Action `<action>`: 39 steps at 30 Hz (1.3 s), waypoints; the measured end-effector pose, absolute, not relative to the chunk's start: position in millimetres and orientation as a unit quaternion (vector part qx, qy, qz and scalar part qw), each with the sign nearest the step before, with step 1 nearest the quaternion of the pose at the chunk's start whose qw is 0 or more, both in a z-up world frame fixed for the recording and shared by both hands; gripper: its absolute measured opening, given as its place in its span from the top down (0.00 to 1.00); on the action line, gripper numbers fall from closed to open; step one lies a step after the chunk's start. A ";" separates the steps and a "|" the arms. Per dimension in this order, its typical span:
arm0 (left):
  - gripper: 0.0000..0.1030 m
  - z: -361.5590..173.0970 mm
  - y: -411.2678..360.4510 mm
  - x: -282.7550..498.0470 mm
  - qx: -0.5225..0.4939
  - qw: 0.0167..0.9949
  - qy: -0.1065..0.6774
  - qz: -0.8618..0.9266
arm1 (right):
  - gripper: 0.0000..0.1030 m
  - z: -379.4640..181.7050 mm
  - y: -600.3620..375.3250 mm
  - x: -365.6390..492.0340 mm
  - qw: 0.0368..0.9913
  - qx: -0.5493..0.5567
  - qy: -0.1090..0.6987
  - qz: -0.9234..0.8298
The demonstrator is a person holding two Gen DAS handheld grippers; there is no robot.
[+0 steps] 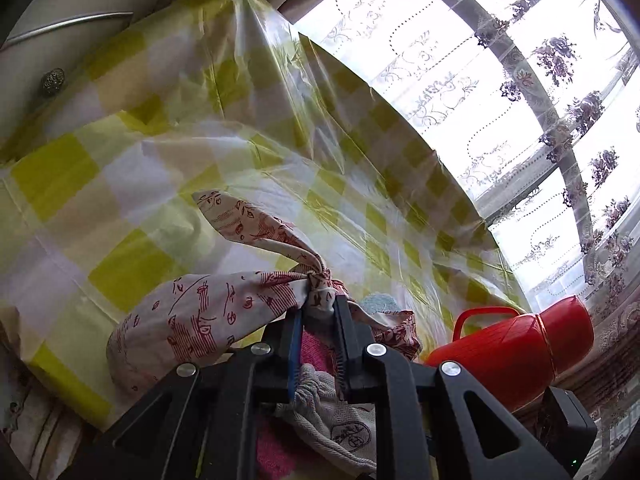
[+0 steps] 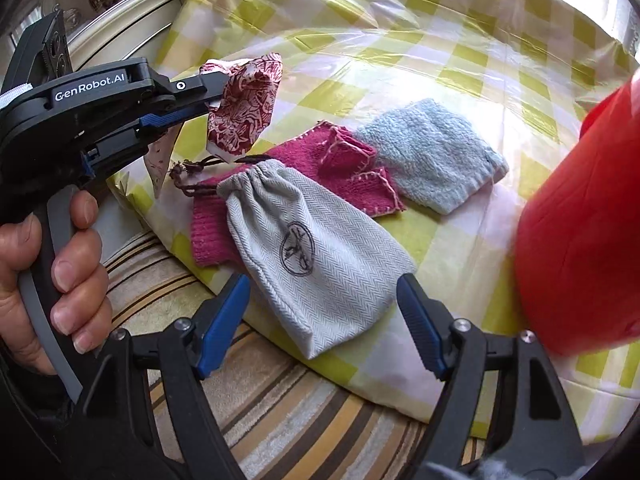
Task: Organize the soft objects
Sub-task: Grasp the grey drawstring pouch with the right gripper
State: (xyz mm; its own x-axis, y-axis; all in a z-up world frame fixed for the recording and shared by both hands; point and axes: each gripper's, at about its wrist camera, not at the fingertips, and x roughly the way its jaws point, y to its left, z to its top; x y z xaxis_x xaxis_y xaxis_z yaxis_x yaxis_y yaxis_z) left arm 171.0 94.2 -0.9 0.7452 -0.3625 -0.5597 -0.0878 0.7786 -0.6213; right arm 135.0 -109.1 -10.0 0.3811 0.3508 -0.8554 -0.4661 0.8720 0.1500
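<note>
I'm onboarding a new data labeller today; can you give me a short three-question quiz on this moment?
1. True or false: the left gripper is shut on the red-printed cloth.
2. Which item overlaps the pink knitted cloth? A) grey drawstring pouch B) red thermos C) a book
3. Fill in: the right gripper, nearest the pouch, has its jaws ____.

Key: 1 true; 2 A; 3 open.

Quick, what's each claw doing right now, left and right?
Left claw: closed on the knot of the red-printed cloth, lifted off the table.
Right claw: open, holding nothing, above the gray drawstring pouch.
</note>
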 end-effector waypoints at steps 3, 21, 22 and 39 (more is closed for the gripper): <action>0.85 -1.5 98.6 170.9 -0.327 0.877 0.344 -0.075 | 0.24 -15.6 -96.0 145.9 0.821 -0.064 0.497 0.272; 0.85 -6.8 101.8 167.4 -0.331 0.877 0.340 -0.074 | 0.79 -22.4 -78.9 161.0 0.831 -0.074 0.487 0.259; 0.85 -5.9 101.0 166.5 -0.328 0.879 0.339 -0.073 | 0.82 -20.6 -79.6 158.9 0.832 -0.071 0.485 0.260; 0.85 18.2 80.3 143.6 -0.276 0.906 0.313 -0.074 | 0.86 9.9 -139.1 117.9 0.865 -0.002 0.451 0.219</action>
State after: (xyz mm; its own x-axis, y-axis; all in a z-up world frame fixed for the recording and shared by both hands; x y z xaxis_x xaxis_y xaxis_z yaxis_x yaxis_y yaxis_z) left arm 143.6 80.3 18.2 0.7928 -0.3063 -0.5269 -0.0391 0.8372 -0.5454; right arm 117.9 -139.1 9.9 0.4973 0.3773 -0.7813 -0.3805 0.9041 0.1944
